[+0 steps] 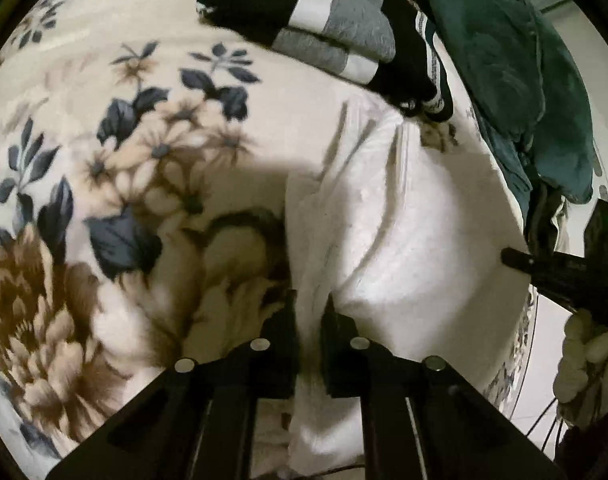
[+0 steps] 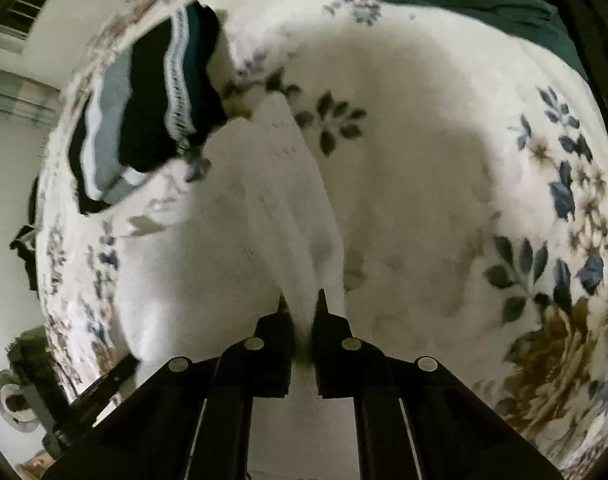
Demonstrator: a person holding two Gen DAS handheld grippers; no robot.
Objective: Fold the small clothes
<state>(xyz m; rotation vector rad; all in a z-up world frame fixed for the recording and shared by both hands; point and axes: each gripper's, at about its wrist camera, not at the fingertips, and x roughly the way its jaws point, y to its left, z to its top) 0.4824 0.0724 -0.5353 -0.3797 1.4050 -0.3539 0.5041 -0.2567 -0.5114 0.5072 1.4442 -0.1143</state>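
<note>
The left gripper point(image 1: 310, 312) is pinching a fold of the white garment point(image 1: 384, 220), cloth bunched between its two black fingers. The right gripper point(image 2: 302, 308) pinches another part of the same white garment point(image 2: 264, 208), which runs up from its fingers as a creased ridge. The garment lies on a bed covered by a cream floral blanket point(image 1: 124, 140), with blue leaves and brown blooms printed on it. Near the far edge of the bed sits a folded stack of black, grey and white striped clothes point(image 1: 336, 36), just beside the white garment's far end. A dark green cloth point(image 1: 516, 80) is heaped along the right edge of the bed. In the left wrist view the right gripper shows at the right edge
</note>
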